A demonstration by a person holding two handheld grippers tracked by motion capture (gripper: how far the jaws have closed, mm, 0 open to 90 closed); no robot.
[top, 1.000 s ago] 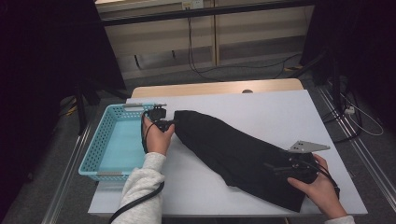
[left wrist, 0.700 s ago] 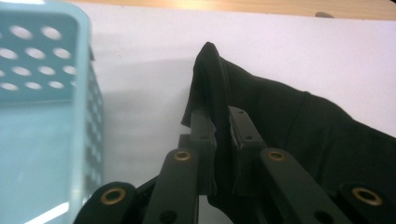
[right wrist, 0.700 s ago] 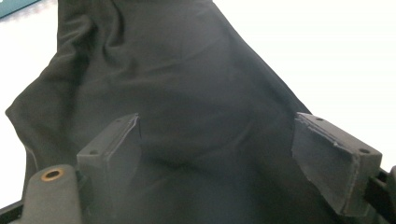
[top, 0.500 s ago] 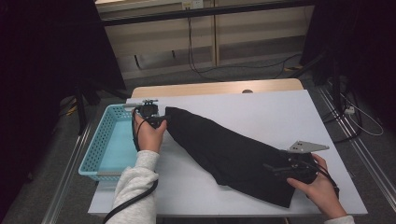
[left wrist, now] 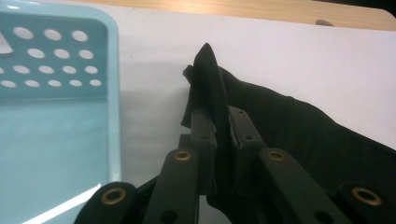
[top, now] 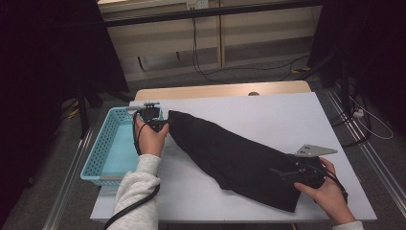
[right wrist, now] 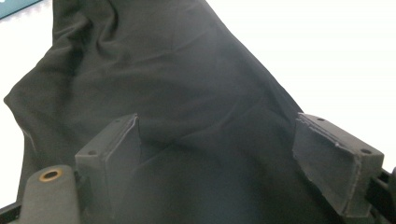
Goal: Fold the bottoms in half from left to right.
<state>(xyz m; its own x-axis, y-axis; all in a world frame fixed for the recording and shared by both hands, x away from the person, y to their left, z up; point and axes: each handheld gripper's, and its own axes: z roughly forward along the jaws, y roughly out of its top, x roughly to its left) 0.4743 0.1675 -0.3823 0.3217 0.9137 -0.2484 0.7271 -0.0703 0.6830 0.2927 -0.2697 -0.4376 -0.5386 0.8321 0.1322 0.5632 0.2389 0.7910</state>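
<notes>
Black cloth (top: 234,158) lies slantwise across the white bench (top: 268,110), one end pinched in the left hand-held gripper (top: 163,125) beside the blue basket (top: 103,146), the other under the right hand-held gripper (top: 287,173) — jaws wide, gripping nothing. A pull from the left alone could drag the cloth askew or slip the thin pinch.

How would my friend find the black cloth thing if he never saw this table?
Look at the white table. Right of the blue basket, a long black cloth stretches slantwise between both hands. It is the single dark, floppy thing there.
</notes>
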